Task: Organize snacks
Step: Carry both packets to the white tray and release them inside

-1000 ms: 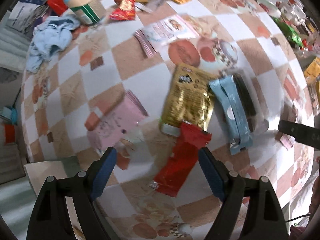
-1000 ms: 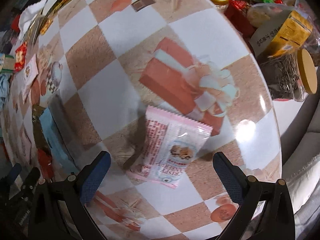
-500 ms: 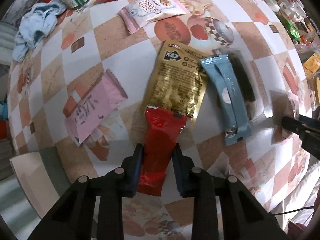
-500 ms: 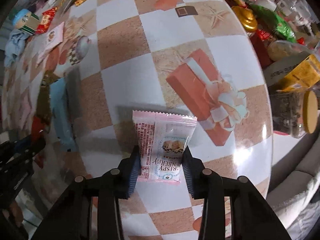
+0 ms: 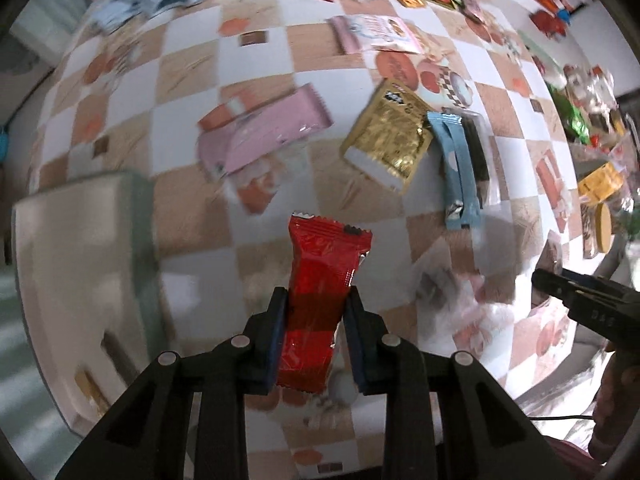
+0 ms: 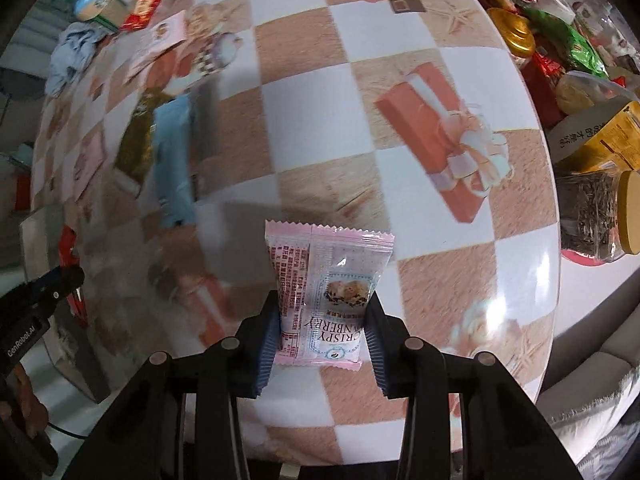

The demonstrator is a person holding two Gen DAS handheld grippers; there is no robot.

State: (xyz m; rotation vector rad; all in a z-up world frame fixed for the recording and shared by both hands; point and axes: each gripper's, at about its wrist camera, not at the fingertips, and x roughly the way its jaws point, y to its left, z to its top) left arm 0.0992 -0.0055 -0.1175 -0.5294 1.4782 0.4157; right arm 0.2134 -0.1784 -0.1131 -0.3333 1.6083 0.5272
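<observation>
Red wrapper [image 5: 322, 304] sits clamped btwn the blue pads of the left gripper [image 5: 316, 312], sticking out fwd, above the checked tablecloth [image 5: 188, 128]. Pale box [image 5: 76, 264] just to its left. Further ahead: pink packet [image 5: 264, 136] fwd-left, gold pouch [image 5: 386, 136] and blue bar [image 5: 458, 172] fwd-right, touching each other. Far edge holds a blurry snack heap. Right gripper [image 6: 320, 328] is closed on a pink-white cookie packet [image 6: 326, 292], lifted off the cloth. To its right, well apart, a jar w/ tan lid [image 6: 596, 216]; blue bar far fwd-left.
</observation>
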